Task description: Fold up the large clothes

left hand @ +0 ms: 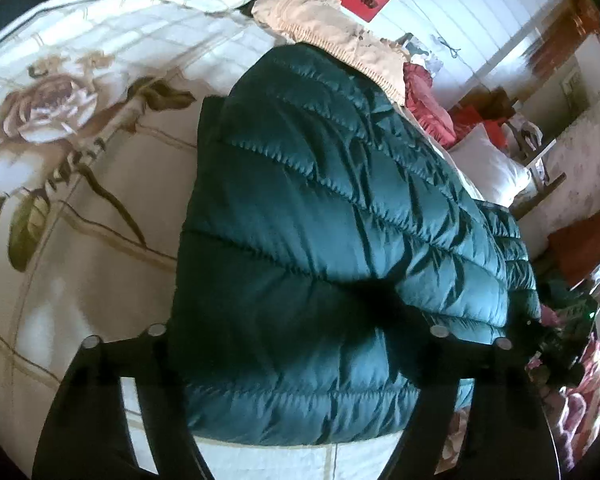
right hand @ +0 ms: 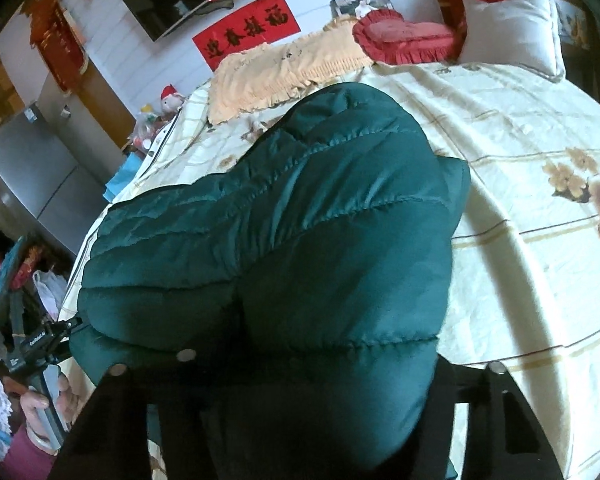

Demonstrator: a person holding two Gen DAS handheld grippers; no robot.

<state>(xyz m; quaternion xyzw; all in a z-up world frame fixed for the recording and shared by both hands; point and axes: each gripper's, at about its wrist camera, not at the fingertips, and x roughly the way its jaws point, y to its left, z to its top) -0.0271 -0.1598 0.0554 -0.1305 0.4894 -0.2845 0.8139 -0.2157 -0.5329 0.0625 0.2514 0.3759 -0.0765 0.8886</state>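
Observation:
A dark green quilted down jacket (left hand: pixel 320 220) lies folded on a cream floral bedspread (left hand: pixel 80 200). My left gripper (left hand: pixel 296 344) is over its near end, fingers spread wide, with the puffy fabric bulging up between them. In the right wrist view the jacket (right hand: pixel 280 240) fills the middle. My right gripper (right hand: pixel 312 364) stands open over its near end, and fabric bulges between the fingers. The left gripper (right hand: pixel 48 344), held by a hand, shows at the jacket's left edge. Both sets of fingertips are hidden by fabric.
A peach ruffled pillow (right hand: pixel 284 68), a red heart cushion (right hand: pixel 404 36) and a white pillow (right hand: pixel 512 28) lie at the head of the bed. A red banner (right hand: pixel 248 36) hangs on the wall. A grey fridge (right hand: pixel 32 172) and clutter stand left of the bed.

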